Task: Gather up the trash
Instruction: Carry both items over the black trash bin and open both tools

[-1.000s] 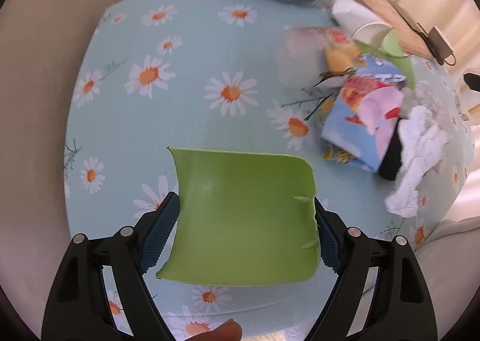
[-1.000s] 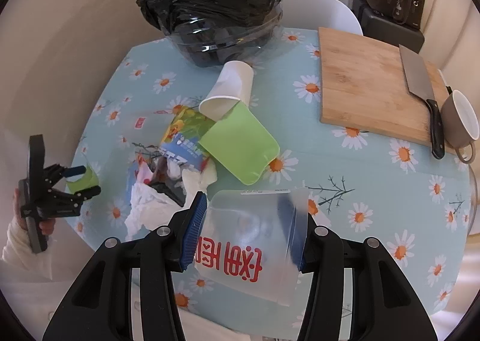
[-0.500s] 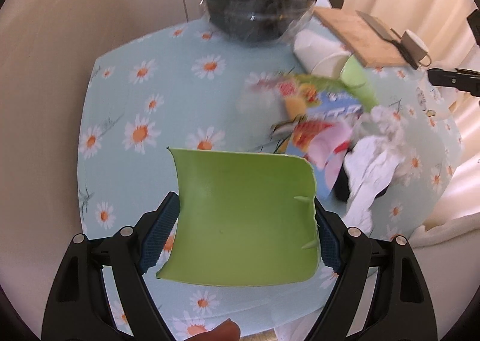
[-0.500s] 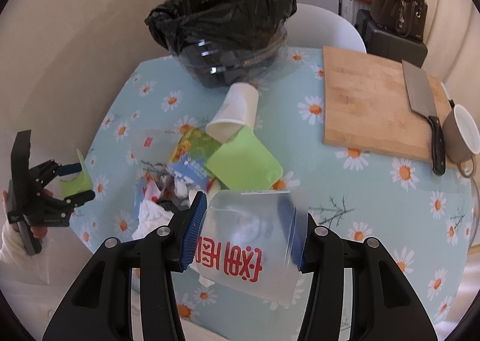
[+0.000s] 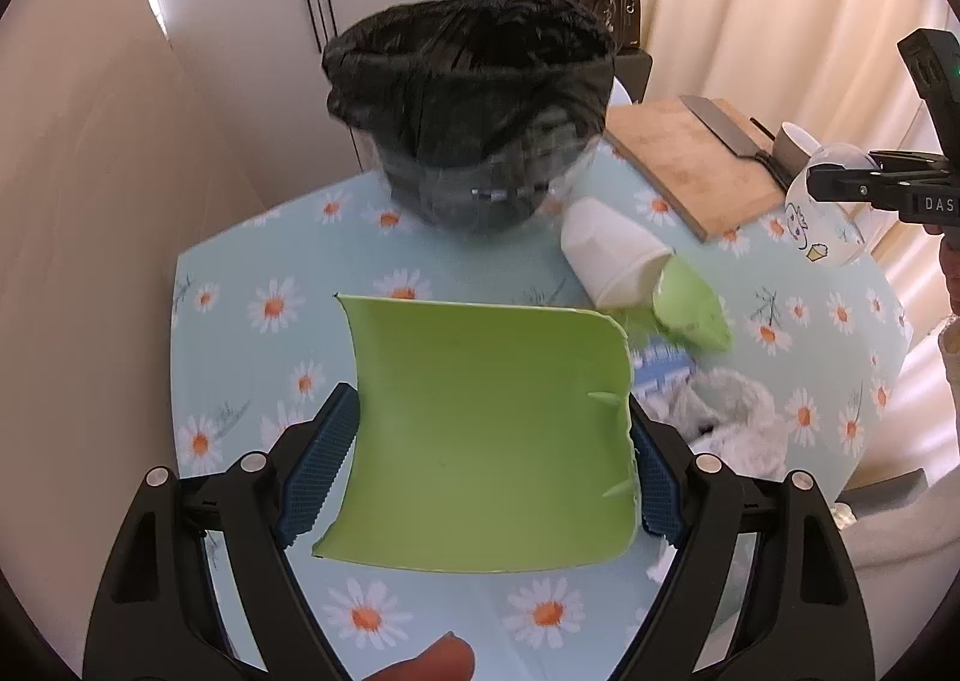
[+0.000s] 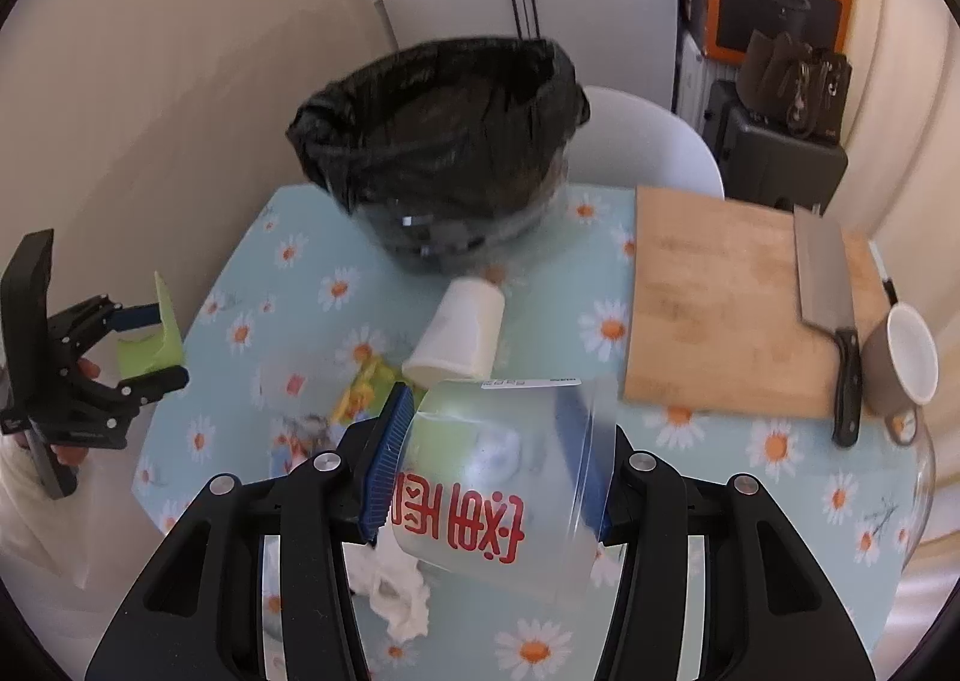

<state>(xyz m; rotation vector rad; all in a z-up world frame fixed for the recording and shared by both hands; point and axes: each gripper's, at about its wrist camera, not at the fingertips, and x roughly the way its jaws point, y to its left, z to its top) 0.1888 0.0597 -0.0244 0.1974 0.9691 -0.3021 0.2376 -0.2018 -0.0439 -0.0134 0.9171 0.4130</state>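
Observation:
My left gripper (image 5: pixel 489 441) is shut on a bent green plastic piece (image 5: pixel 486 429), held above the table; it also shows in the right wrist view (image 6: pixel 159 333). My right gripper (image 6: pixel 492 459) is shut on a clear plastic cup with red characters (image 6: pixel 498 495), seen at the right in the left wrist view (image 5: pixel 831 213). The bin lined with a black bag (image 5: pixel 474 117) stands at the far side of the table (image 6: pixel 444 147). A white paper cup (image 5: pixel 612 252) lies on its side beside another green piece (image 5: pixel 690 309), wrappers (image 6: pixel 360 387) and white tissue (image 5: pixel 738 423).
A wooden cutting board (image 6: pixel 732 297) with a cleaver (image 6: pixel 825 291) lies at the right, a grey mug (image 6: pixel 906 363) beside it. A white chair (image 6: pixel 648 141) stands behind the table. The daisy-print tablecloth (image 5: pixel 252 321) covers the table.
Both grippers have risen and tilted up toward the bin with their items still held. The bin now sits nearer the centre of both views.

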